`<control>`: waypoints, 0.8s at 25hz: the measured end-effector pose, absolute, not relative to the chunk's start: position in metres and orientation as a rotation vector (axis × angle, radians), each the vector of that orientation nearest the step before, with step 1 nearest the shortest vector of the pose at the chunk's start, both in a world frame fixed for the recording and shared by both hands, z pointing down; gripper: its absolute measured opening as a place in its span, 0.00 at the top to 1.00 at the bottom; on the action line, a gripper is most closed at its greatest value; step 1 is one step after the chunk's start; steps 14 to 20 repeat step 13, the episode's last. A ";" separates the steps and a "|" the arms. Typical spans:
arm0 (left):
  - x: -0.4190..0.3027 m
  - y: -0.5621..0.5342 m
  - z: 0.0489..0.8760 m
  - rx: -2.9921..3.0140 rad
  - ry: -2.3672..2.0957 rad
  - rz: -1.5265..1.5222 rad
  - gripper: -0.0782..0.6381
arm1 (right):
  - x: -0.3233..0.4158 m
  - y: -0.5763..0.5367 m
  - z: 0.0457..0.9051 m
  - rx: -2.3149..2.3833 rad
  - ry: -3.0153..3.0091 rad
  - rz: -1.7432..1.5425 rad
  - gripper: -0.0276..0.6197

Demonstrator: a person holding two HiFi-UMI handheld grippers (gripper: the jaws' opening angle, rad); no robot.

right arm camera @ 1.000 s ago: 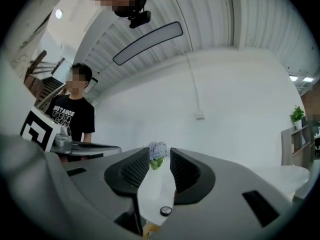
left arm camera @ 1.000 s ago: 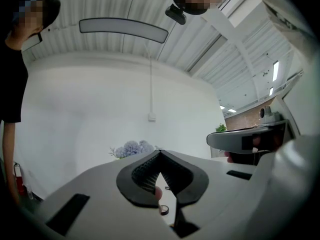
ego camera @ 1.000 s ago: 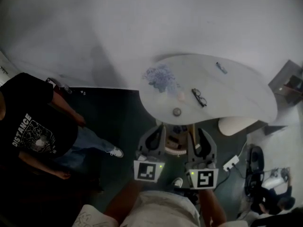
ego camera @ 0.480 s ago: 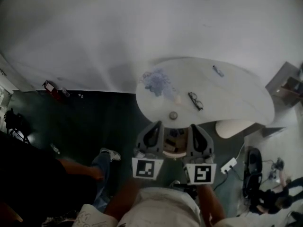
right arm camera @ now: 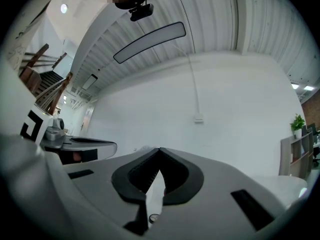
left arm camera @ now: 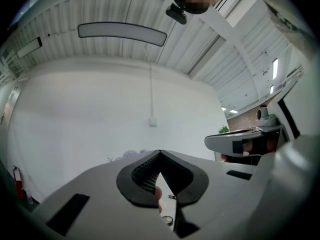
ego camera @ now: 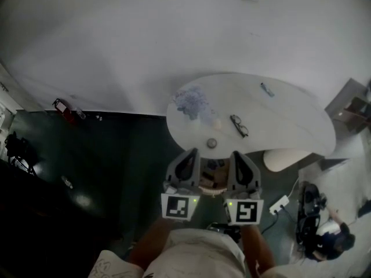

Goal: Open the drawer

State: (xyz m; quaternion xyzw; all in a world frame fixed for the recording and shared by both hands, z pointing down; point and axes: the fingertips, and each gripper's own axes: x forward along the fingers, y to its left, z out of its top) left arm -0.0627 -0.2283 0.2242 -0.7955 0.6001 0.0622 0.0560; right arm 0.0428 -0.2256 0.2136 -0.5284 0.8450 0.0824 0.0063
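Note:
In the head view my left gripper (ego camera: pixel 190 154) and right gripper (ego camera: pixel 236 154) are held side by side, level, at the near edge of a white oval table (ego camera: pixel 295 126). Between them, under the table's edge, shows a brownish box-like thing (ego camera: pixel 212 177); I cannot tell whether it is the drawer. The left gripper view shows my left gripper (left arm camera: pixel 159 152) with its dark pads meeting at the tip and nothing in them. My right gripper (right arm camera: pixel 159 150) looks the same in its own view, shut and empty. Both point at the white wall beyond the table.
On the table lie black glasses (ego camera: pixel 240 125), a bluish crumpled heap (ego camera: pixel 191 100), a small round object (ego camera: pixel 212 143) and a pen (ego camera: pixel 267 90). A red extinguisher (ego camera: pixel 62 108) stands by the wall at left. A power strip (ego camera: pixel 282 202) lies on the dark floor at right.
The person in a black shirt at the left has walked out of view. Both grippers have stayed side by side at the table's edge, shifting only slightly.

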 end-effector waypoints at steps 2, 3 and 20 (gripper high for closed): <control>-0.063 -0.228 0.224 -2.415 1.823 0.191 0.89 | 0.043 -0.226 0.212 -1.652 2.645 0.267 0.95; -0.063 -0.228 0.224 -2.417 1.824 0.190 0.89 | 0.043 -0.226 0.212 -1.652 2.644 0.267 0.95; -0.063 -0.220 0.227 -2.424 1.820 0.185 0.89 | 0.043 -0.219 0.221 -1.679 2.657 0.251 0.95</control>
